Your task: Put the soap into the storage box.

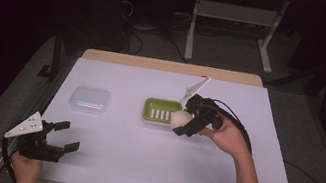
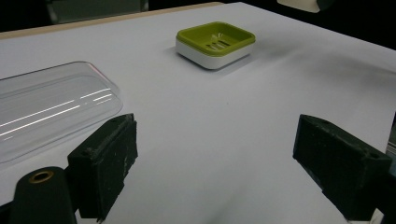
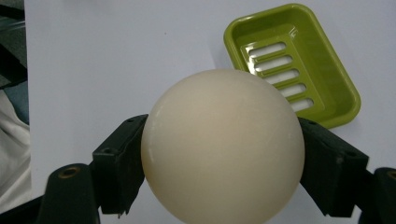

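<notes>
A round cream soap ball [image 3: 223,144] sits clamped between the two black jaws of my right gripper [image 1: 183,124], held just above the table at the right edge of the green soap dish [image 1: 161,111]. The dish [image 3: 293,60] is slotted and has nothing in it. In the left gripper view the same dish [image 2: 215,43] lies far ahead. My left gripper [image 1: 65,137] rests near the table's front left corner, jaws wide apart with nothing between them.
A clear plastic lid [image 1: 90,99] lies flat to the left of the dish, also close by in the left gripper view [image 2: 46,109]. White paper [image 1: 149,160] covers the tabletop. Dark floor and a table frame [image 1: 193,21] lie beyond the far edge.
</notes>
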`<state>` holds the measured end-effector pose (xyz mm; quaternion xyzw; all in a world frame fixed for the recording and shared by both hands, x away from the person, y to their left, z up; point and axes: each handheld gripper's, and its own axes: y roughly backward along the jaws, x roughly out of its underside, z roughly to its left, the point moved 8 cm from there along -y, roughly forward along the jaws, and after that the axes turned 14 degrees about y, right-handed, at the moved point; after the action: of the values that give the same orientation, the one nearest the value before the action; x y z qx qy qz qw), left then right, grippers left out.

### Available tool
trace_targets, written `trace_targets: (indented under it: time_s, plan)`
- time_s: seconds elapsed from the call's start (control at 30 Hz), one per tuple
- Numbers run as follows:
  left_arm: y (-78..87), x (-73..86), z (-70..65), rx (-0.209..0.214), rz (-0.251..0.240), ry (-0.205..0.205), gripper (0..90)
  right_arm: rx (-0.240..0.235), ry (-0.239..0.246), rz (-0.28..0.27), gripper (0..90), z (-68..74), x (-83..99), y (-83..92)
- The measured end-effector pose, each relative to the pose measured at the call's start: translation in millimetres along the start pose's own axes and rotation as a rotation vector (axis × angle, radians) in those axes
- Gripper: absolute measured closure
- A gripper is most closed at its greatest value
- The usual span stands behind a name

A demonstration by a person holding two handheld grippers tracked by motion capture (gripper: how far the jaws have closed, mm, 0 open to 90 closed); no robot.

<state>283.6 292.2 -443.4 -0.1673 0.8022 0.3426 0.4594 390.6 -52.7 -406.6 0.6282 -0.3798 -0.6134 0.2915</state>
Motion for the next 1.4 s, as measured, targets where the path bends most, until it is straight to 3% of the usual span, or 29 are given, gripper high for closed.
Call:
trace_targets:
  time_s: [0.93,1.4]
  plan:
    - [1.7,-0.2,2.5,-0.003,-0.003,0.004,13.1,-0.008,0.026,-0.018,22.4,-26.8,-33.0,-7.7]
    - [1.2,-0.1,2.6,-0.004,-0.004,0.01,13.1,-0.011,0.002,-0.019,22.4,-41.0,-36.8,-28.2]
